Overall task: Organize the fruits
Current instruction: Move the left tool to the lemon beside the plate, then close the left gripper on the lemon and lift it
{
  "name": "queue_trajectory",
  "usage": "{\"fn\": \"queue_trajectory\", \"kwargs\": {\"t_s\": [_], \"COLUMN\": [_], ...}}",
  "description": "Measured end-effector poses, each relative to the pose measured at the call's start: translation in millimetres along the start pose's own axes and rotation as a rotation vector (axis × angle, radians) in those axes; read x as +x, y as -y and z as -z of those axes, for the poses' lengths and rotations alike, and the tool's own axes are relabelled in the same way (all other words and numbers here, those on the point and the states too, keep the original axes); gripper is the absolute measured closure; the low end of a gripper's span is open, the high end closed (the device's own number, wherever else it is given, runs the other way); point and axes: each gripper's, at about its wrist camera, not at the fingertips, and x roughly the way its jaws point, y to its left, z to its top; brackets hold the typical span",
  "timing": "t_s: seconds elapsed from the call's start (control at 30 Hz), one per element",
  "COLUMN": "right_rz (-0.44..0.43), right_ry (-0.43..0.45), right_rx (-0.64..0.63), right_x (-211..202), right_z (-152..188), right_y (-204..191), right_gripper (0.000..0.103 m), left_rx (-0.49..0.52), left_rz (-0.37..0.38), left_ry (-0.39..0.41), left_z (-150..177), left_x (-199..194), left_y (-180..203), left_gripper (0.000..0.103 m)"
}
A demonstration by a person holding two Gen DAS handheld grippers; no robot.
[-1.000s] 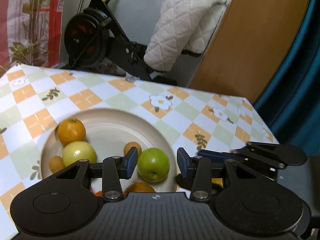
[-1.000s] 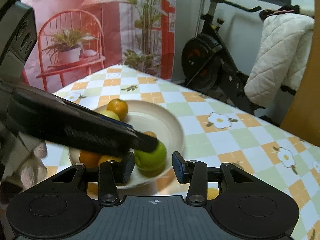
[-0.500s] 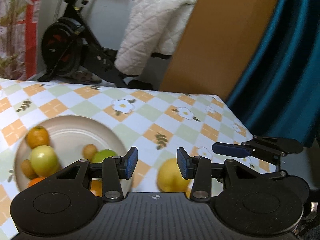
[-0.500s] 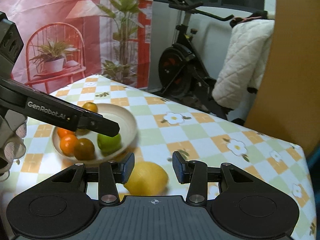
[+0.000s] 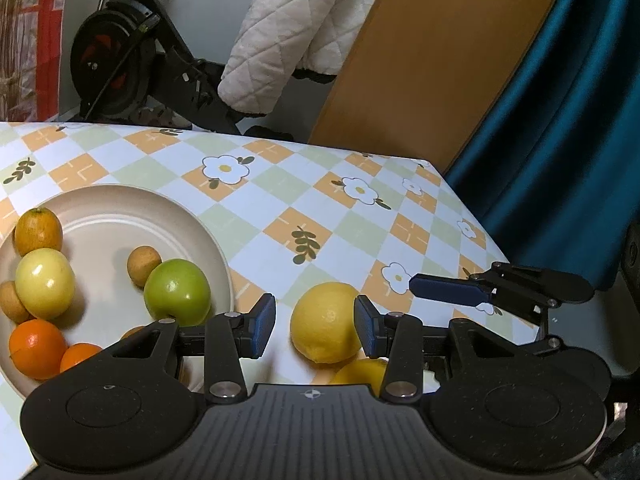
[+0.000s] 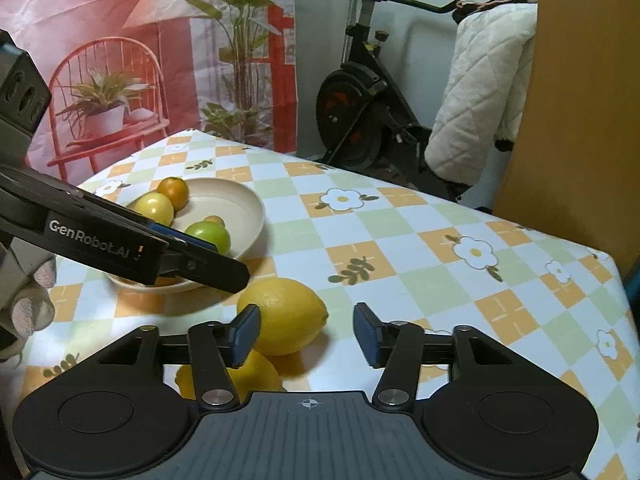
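Observation:
A beige plate [image 5: 120,200] [image 6: 244,204] holds a green apple [image 5: 178,290] [image 6: 210,236], a yellow apple [image 5: 44,284], oranges and small brown fruits. Right of the plate, a lemon [image 5: 326,328] [image 6: 282,316] lies on the tablecloth, with a second lemon [image 5: 360,372] [image 6: 244,376] close in front of it. My left gripper [image 5: 314,330] is open around the first lemon, with a gap at its left pad. My right gripper [image 6: 306,334] is opening; the same lemon lies by its left pad, untouched. The left gripper's finger [image 6: 200,264] hangs over the plate's edge.
The checked flowered tablecloth [image 6: 400,264] ends at an edge on the right. Beyond the table stand an exercise bike [image 6: 360,120], a white quilted cover [image 6: 480,100], a wooden board [image 5: 440,60] and a teal curtain [image 5: 560,140]. A gloved hand [image 6: 24,308] shows at the left.
Both grippers have swung right, from the plate and green apple to the lemons on the cloth. The right gripper's jaws stand wider apart. The left jaws keep the same gap.

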Motion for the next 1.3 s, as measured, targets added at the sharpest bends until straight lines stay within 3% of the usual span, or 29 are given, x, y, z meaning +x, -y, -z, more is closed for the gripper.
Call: {"fn": "queue_trajectory", "kwargs": {"t_s": [0.13,0.4,0.77,0.93,1.03,1.3], "right_rz": [-0.019,-0.048,-0.048,-0.040,-0.040,-0.031], "right_ry": [-0.015,-0.040,-0.048,-0.041,-0.033,-0.012], "right_rx": [0.031,0.108,0.198,0.227,0.225,0.186], "right_x": [9.1,28.6,40.4,43.3,43.4,39.5], "right_z": [2.2,6.0,12.2,15.1,16.3,9.4], "right_y": [1.5,-1.5,3.6,8.0,8.6,-0.1], "right_gripper": [0.048,0.044,0.043,0.046,0.047,0.047], "left_rx": [-0.003,-0.021,-0.014,0.008,0.041,0.052], "left_rz": [0.018,0.016,0.040,0.068,0.076,0.065], "left_ry": [-0.023,-0.043,-0.072,-0.098,-0.115,-0.076], "left_z": [-1.1,-4.1,-6.6,-4.2,0.0,-1.8], "left_x": [6.1,23.6,44.4,52.9,57.6,44.1], "left_y": [0.4,0.5,-0.6,4.6,10.6,8.8], "left_gripper": [0.056,0.041,0.035,0.035,0.044,0.044]}}
